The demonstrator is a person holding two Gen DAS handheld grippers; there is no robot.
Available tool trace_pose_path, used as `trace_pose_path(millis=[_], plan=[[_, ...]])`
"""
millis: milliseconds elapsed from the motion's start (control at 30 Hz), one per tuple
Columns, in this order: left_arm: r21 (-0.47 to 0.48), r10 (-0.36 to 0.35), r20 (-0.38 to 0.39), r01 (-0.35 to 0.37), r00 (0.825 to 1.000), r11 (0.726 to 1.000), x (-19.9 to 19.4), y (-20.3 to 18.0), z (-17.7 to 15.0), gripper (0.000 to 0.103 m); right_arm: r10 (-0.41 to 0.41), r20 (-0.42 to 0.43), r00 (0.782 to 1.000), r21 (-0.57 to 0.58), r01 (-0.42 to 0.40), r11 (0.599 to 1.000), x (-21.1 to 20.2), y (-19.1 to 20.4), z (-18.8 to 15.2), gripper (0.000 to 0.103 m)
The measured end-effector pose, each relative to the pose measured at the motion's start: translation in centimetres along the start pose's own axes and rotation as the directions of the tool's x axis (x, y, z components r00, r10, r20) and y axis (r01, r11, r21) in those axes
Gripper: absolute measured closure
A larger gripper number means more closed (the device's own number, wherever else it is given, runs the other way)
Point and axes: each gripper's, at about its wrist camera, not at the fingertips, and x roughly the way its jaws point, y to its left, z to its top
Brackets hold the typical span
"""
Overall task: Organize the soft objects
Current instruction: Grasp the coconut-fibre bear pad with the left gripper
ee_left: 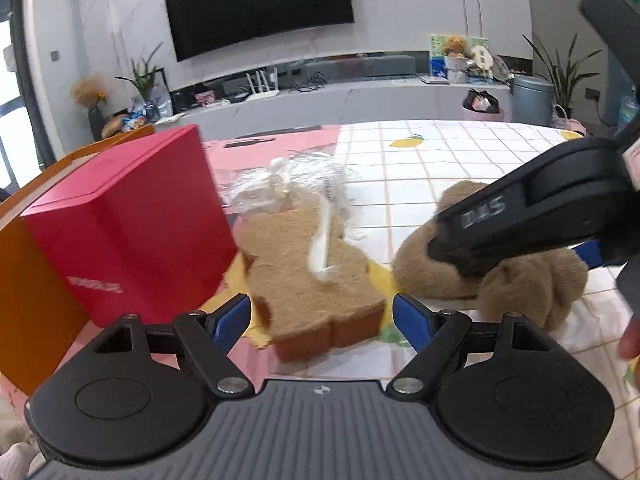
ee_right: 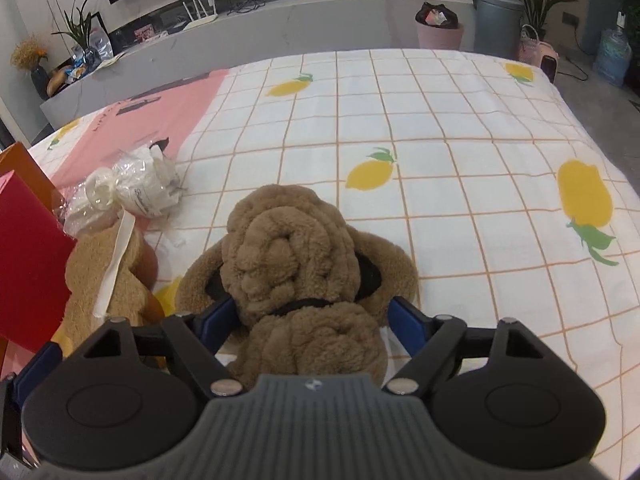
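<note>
Plush toys lie on the counter (ee_right: 460,120): the bear-shaped cushion (ee_left: 316,280) sits just ahead of the left gripper (ee_left: 320,320), fingers apart. The brown plush dog (ee_right: 296,264) sits between the right gripper (ee_right: 312,320) fingers, which stand apart without pressing it.

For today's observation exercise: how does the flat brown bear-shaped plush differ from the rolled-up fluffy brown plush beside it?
The flat bear-shaped plush is a slab with a short, even pile; the rolled fluffy plush is bulky, with long shaggy fur. A white ribbon lies across the flat one; a black strap circles the rolled one. The flat one lies beside the red box; the rolled one lies farther from it. Both are brown and rest on the lemon-print cloth.
</note>
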Motion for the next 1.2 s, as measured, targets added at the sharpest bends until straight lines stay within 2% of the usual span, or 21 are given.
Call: trace_pose_path(millis=[33,133,167,333,367,400,567,667,733,833,900,967,1067,1167,1200], plan=[[0.020,0.006,0.000,-0.006,1.000,1.000,0.2,-0.3,0.1,0.009,-0.002,-0.005,1.000,-0.001,0.002,1.000,0.1,0.1,0.0,0.023],[0.050,0.095,0.007,-0.095,0.995,0.994,1.2,-1.2,0.0,0.010,-0.010,-0.010,1.000,-0.019,0.010,1.000,0.3,0.4,-0.1,0.022],[0.046,0.089,-0.001,-0.089,0.996,0.995,1.4,-1.0,-0.2,0.015,-0.009,-0.009,1.000,-0.023,0.009,1.000,0.3,0.4,-0.1,0.022],[0.074,-0.010,0.041,0.007,0.999,0.997,0.7,0.8,-1.4,0.023,0.008,-0.012,1.000,-0.010,-0.008,1.000,0.3,0.0,-0.2,0.022],[0.090,-0.032,0.043,0.028,0.999,0.996,0.4,1.3,-1.6,0.033,0.008,-0.012,1.000,-0.010,-0.008,1.000,0.3,0.0,-0.2,0.022],[0.106,-0.057,0.037,0.052,0.998,0.993,0.0,1.8,-1.8,0.033,0.008,-0.012,1.000,-0.012,-0.008,1.000,0.3,0.0,-0.2,0.022],[0.227,-0.195,0.003,0.189,0.981,0.955,-2.4,5.1,-3.0,0.033,0.005,-0.018,1.000,-0.015,-0.005,1.000,0.3,0.1,-0.3,0.022],[0.295,-0.275,-0.040,0.274,0.961,0.915,-3.9,7.5,-4.1,0.033,0.001,-0.022,1.000,-0.018,-0.002,1.000,0.2,0.2,-0.3,0.023],[0.354,-0.322,-0.052,0.319,0.945,0.879,-4.9,8.8,-4.9,0.032,-0.002,-0.024,1.000,-0.021,0.002,1.000,0.2,0.3,-0.4,0.023],[0.395,-0.355,-0.081,0.357,0.931,0.847,-5.3,10.1,-5.6,0.023,-0.011,-0.025,1.000,-0.029,0.010,1.000,0.2,0.5,-0.4,0.023],[0.367,-0.347,-0.085,0.353,0.934,0.860,-5.6,10.5,-5.5,0.021,-0.017,-0.026,1.000,-0.035,0.016,0.999,0.2,0.7,-0.5,0.023],[0.328,-0.351,-0.059,0.350,0.934,0.877,-6.0,10.4,-4.9,0.012,-0.021,-0.025,0.999,-0.043,0.020,0.999,0.3,0.8,-0.5,0.022],[0.309,-0.392,-0.026,0.380,0.920,0.872,-6.1,9.6,-3.9,0.010,-0.021,-0.025,0.999,-0.046,0.019,0.999,0.3,0.7,-0.5,0.022],[0.336,-0.383,-0.065,0.382,0.921,0.861,-5.2,7.8,-3.1,0.009,-0.020,-0.026,0.999,-0.047,0.019,0.999,0.3,0.7,-0.5,0.022],[0.333,-0.373,-0.072,0.375,0.925,0.865,-4.9,7.6,-2.9,0.009,-0.021,-0.026,0.999,-0.048,0.020,0.999,0.2,0.7,-0.6,0.022]])
